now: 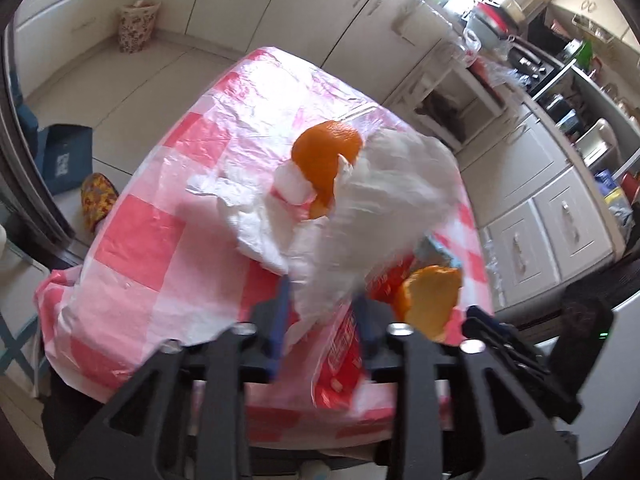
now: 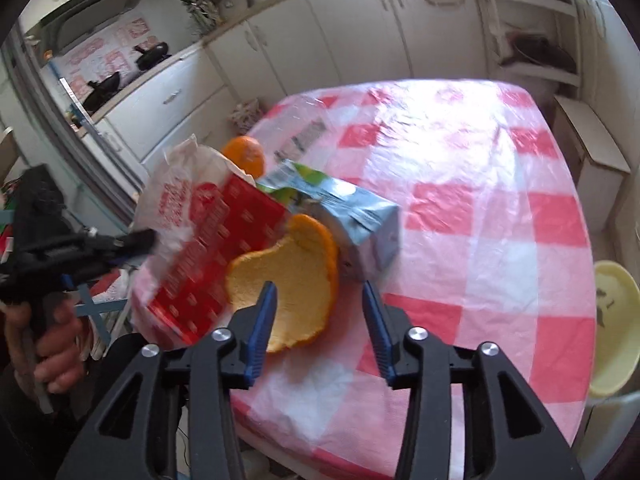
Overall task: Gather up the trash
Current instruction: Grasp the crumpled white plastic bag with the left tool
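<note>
While the left gripper (image 1: pixel 320 312) points down at the checked tablecloth (image 1: pixel 168 240), its blue fingers (image 1: pixel 278 320) stand apart with a fold of the white plastic bag (image 1: pixel 384 208) between them; motion blur hides whether the pads press on it, so I cannot tell if it is gripped. Just beyond its right finger lie a red wrapper (image 1: pixel 344 344) and a piece of orange peel (image 1: pixel 432 300), and farther ahead a second piece of peel (image 1: pixel 324 156) rests against a crumpled tissue (image 1: pixel 256 220).

The right gripper (image 2: pixel 318 320) has its jaws parted over the table edge, holding nothing; the peel (image 2: pixel 288 272) lies just ahead, touching its left finger. Beyond the peel sit the red wrapper (image 2: pixel 216 256) and a blue carton (image 2: pixel 356 212).
</note>
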